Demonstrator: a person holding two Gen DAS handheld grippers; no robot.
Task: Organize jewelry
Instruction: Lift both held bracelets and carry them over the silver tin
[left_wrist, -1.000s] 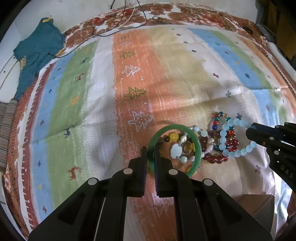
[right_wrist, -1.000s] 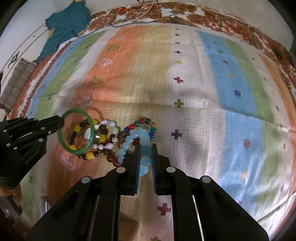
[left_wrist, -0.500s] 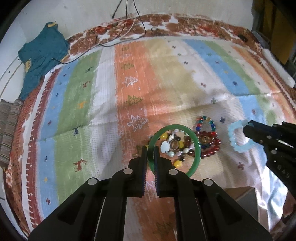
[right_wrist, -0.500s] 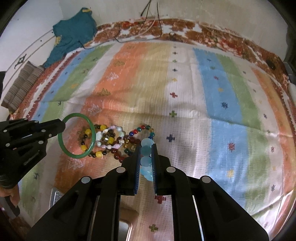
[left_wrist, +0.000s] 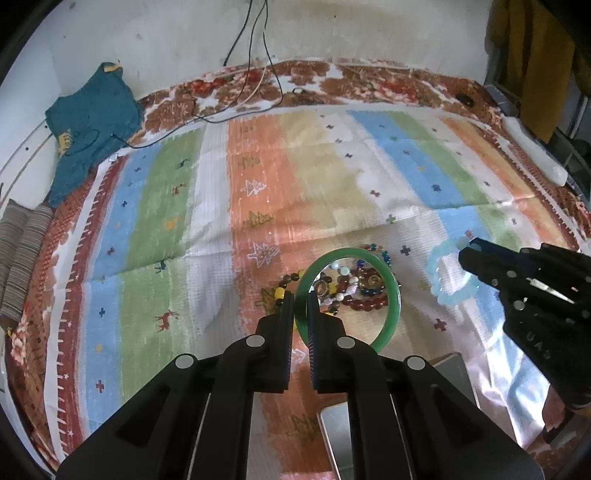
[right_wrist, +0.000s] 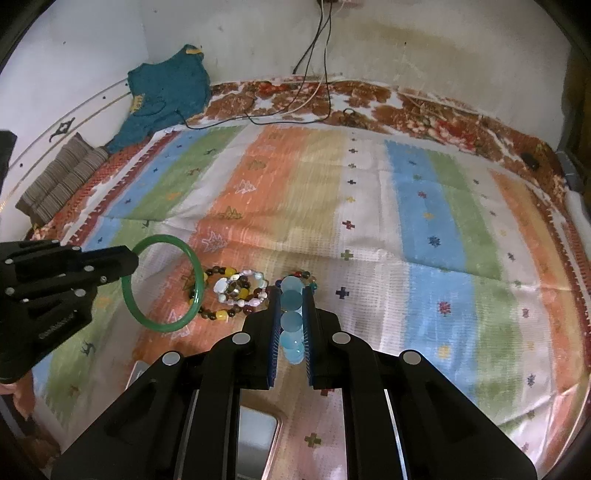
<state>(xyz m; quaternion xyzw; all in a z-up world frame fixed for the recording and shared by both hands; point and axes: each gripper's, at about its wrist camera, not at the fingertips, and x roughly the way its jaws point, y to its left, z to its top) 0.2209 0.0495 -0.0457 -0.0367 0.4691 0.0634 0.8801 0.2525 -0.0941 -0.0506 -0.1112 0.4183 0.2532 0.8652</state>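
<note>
Green bangle (left_wrist: 349, 295) clamped by its rim in the left tongs (left_wrist: 301, 306), held up off the striped bedspread (left_wrist: 325, 177), ring face toward the camera. Right tongs (right_wrist: 290, 306) closed on pale blue bead bracelet (right_wrist: 290, 321), beads stacked along the fingers, loop hanging below. Both pieces airborne. Remaining beaded bracelets (right_wrist: 236, 291) lie in a heap on the bedspread, just ahead of and between the two tongs, slightly nearer the right pair's tips. Grey tray corner (right_wrist: 256, 439) shows directly beneath the right tongs, toward the wrist; likely drop spot, so next move is probably back and down, not forward
</note>
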